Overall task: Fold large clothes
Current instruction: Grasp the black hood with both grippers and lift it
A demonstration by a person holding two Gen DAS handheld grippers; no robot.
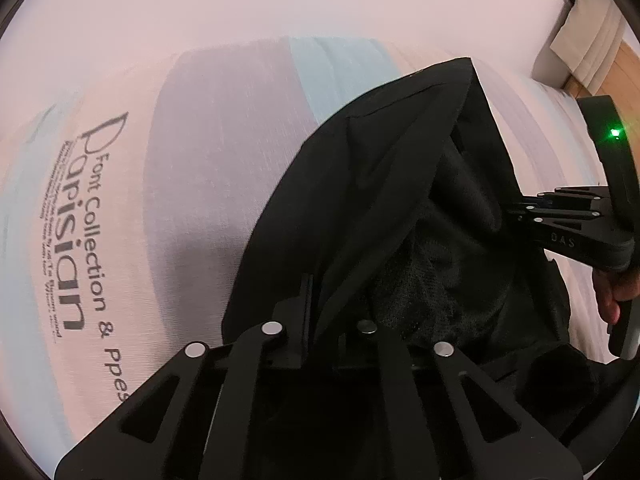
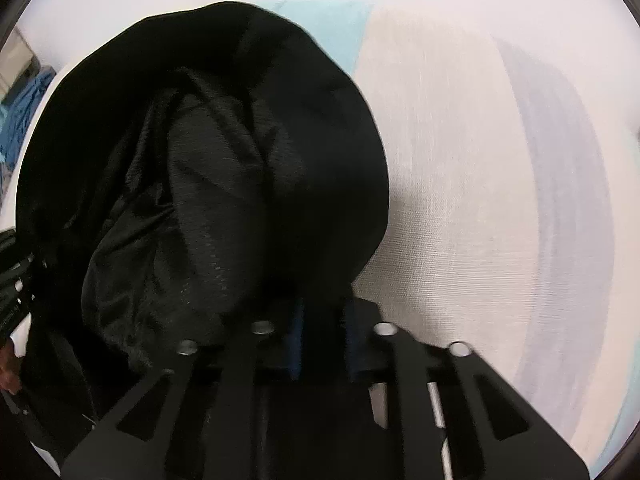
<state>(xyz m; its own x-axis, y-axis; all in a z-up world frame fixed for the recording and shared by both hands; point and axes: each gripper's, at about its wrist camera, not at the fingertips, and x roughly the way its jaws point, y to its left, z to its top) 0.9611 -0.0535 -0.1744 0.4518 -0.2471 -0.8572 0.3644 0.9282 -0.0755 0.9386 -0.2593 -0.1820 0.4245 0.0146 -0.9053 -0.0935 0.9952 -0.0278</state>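
A large black garment [image 1: 400, 200] lies bunched on a pastel-striped bed sheet [image 1: 200, 160], its mesh lining showing. In the left wrist view my left gripper [image 1: 320, 312] is at the garment's near edge, shut on a fold of the black cloth. My right gripper [image 1: 520, 210] reaches into the garment from the right and also pinches cloth. In the right wrist view the garment [image 2: 224, 168] fills the left and middle. There my right gripper [image 2: 324, 320] is shut with black cloth between its blue pads. The left gripper [image 2: 20, 276] shows at the left edge.
The sheet carries printed black lettering [image 1: 80, 240] left of the garment. A person's hand [image 1: 612, 296] holds the right gripper's handle. White bedding [image 1: 588, 40] and wooden floor [image 1: 624, 68] lie beyond the bed's far corner. Blue cloth [image 2: 24, 108] sits off the left side.
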